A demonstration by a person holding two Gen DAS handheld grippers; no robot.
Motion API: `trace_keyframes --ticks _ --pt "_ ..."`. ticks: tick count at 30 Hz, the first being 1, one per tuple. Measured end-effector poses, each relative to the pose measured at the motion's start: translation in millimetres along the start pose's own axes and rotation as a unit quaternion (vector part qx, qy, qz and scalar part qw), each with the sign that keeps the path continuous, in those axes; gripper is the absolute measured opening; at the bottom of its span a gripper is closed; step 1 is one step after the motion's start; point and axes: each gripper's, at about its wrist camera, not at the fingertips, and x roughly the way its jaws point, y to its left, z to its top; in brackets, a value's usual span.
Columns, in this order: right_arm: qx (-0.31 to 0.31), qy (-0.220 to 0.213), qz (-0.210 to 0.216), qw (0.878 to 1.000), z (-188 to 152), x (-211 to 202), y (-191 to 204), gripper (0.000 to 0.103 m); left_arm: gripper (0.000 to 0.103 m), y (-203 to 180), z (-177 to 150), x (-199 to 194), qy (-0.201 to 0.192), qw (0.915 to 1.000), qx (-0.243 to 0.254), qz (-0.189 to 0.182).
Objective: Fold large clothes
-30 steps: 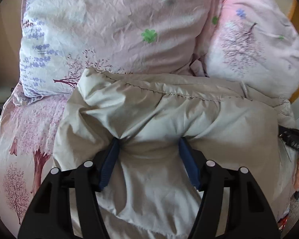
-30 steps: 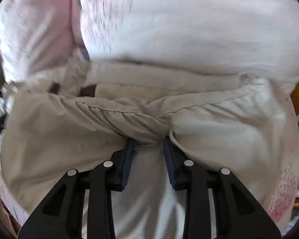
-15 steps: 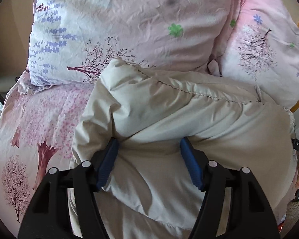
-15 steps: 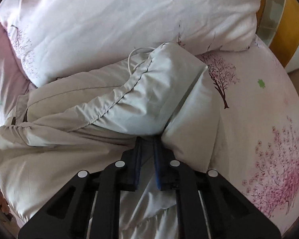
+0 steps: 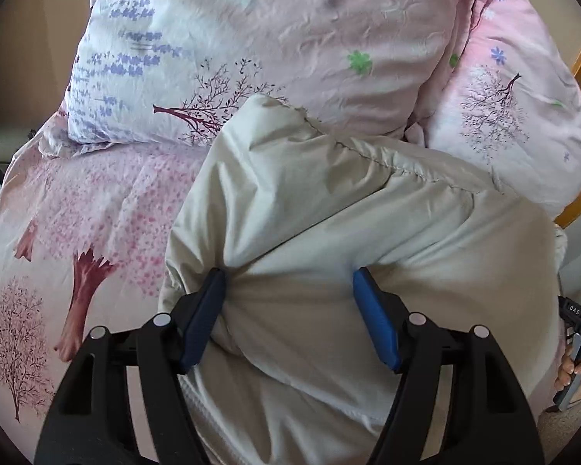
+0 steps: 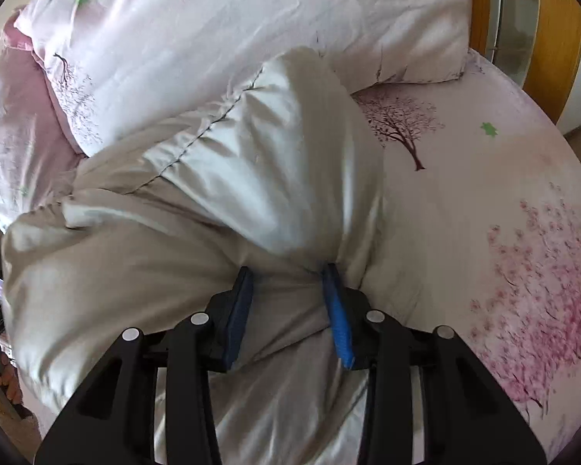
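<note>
Beige padded garment (image 5: 329,232) lies bunched on the pink-printed bed (image 5: 97,209), lower centre, its top edge against the pillows (image 5: 251,38). Left gripper (image 5: 288,275): jaws opening, wider than a second ago, garment bulging between them. Right gripper (image 6: 288,267): pinched shut half a second ago, jaws now opening, a fabric fold still between.

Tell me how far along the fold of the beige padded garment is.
Done: the beige garment is doubled over on the bed sheet, below the pillows. In hand: left gripper and right gripper are opening with fabric between their fingers. Left: release, then any further folds.
</note>
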Motion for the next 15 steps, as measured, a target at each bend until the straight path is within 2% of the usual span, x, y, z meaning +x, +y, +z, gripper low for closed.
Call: trace_keyframes --ticks 2,4,6,8,11,15 --pt "0.013 -0.013 0.001 1.0 -3 -11 0 0.04 0.069 1 -4 -7 -0.005 0.9999 -0.007 -0.006" --pt "0.026 -0.032 0.023 0.999 -10 -25 -3 0.05 0.069 8 -14 -27 -0.024 0.9988 -0.018 -0.039" --pt "0.054 -0.055 0.062 0.995 -27 -48 -13 0.072 0.071 21 -27 -52 -0.052 0.996 -0.034 -0.065" --pt "0.083 -0.067 0.087 0.99 -44 -64 -22 0.079 0.079 35 -42 -69 -0.073 0.9924 -0.059 -0.08" --pt "0.133 -0.069 0.125 0.981 -74 -81 -38 0.085 0.082 59 -70 -83 -0.089 0.9838 -0.102 -0.118" --pt "0.202 -0.055 0.162 0.964 -94 -80 -63 0.085 0.083 76 -103 -87 -0.067 0.9757 -0.143 -0.152"
